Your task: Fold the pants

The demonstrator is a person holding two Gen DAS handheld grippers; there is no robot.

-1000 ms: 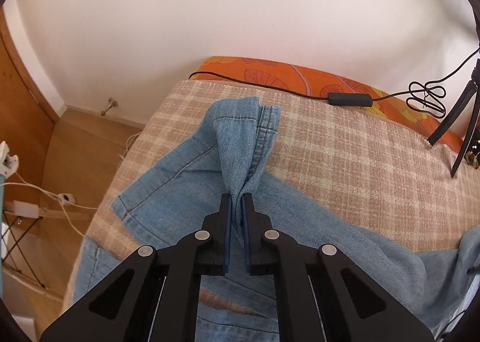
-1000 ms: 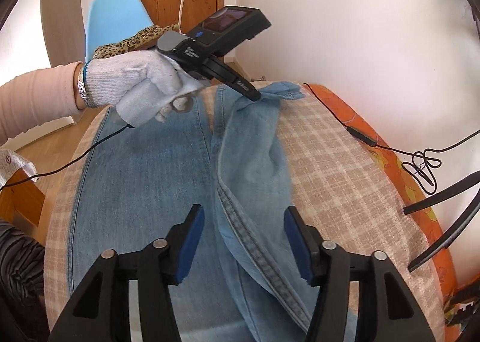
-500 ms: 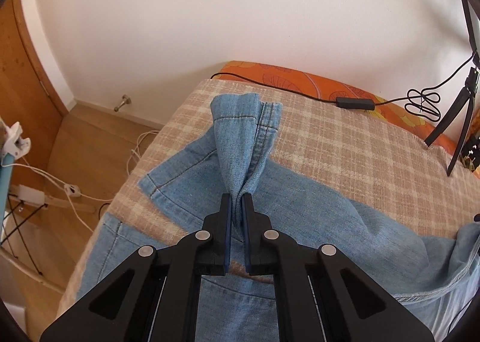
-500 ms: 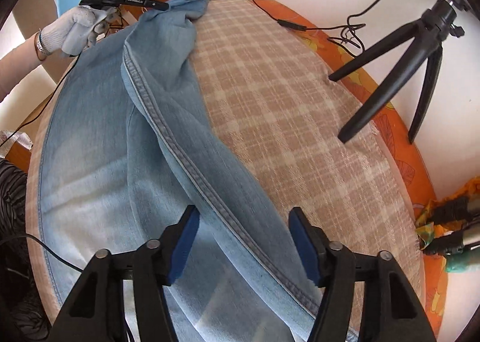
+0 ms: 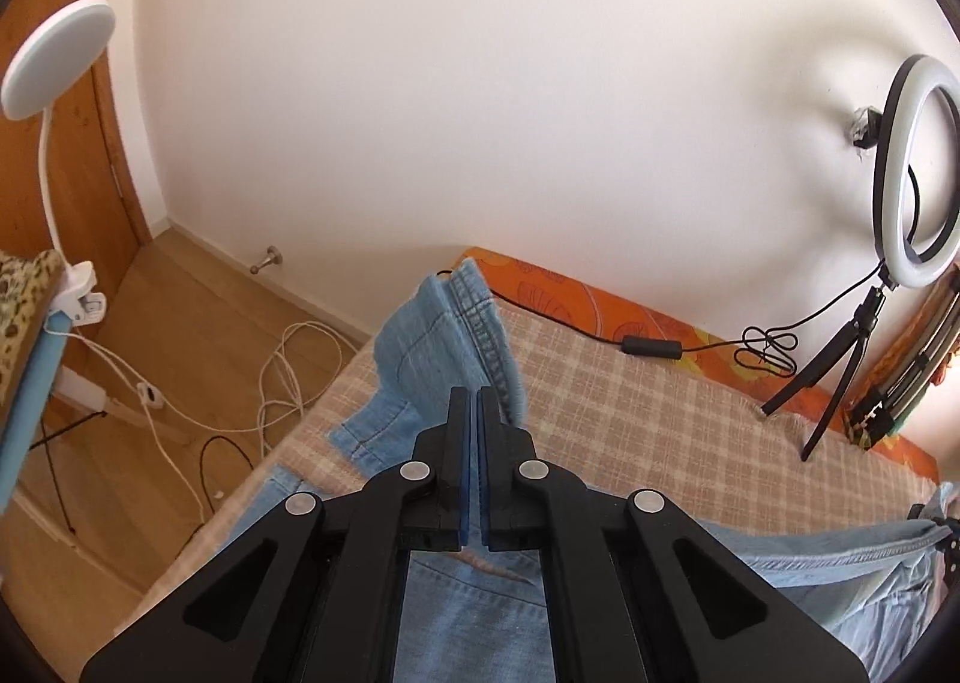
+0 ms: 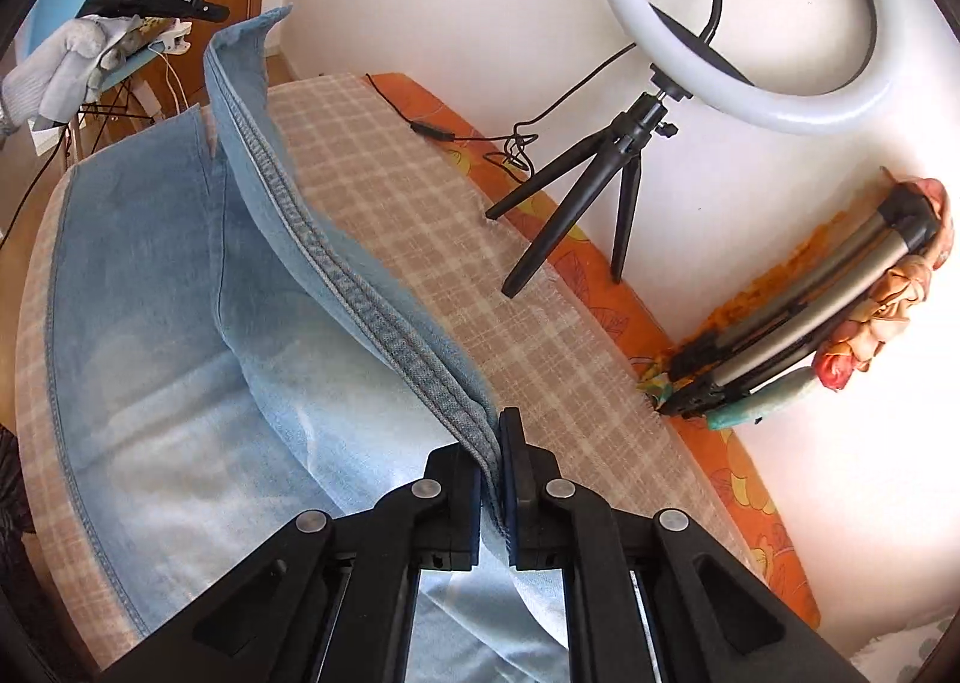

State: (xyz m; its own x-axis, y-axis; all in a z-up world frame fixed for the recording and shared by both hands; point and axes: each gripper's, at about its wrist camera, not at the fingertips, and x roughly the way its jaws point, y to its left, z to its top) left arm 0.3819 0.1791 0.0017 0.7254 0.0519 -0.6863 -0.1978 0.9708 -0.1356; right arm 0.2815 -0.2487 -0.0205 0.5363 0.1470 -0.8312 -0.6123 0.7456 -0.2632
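Note:
Light blue denim pants (image 6: pixel 180 287) lie on a beige checked blanket (image 6: pixel 420 239). My left gripper (image 5: pixel 471 401) is shut on the hem end of one pant leg (image 5: pixel 438 335) and holds it lifted above the blanket. My right gripper (image 6: pixel 495 437) is shut on the outer seam (image 6: pixel 360 299) of the same leg, nearer the waist, so the leg stands up as a raised ridge between the two grippers. The left gripper also shows in the right wrist view (image 6: pixel 216 12), held by a gloved hand (image 6: pixel 66 59).
A ring light (image 6: pixel 750 17) on a small black tripod (image 6: pixel 588 185) stands on the blanket's far side by the white wall. Its cable (image 5: pixel 654 347) runs along the orange sheet (image 5: pixel 600 305). A folded tripod (image 6: pixel 798 317) leans at the wall. White cords (image 5: pixel 288 377) lie on the wooden floor.
My right gripper closed on the leg's seam and lifted it. My left gripper raised the hem higher off the blanket, and both views tilted up toward the wall.

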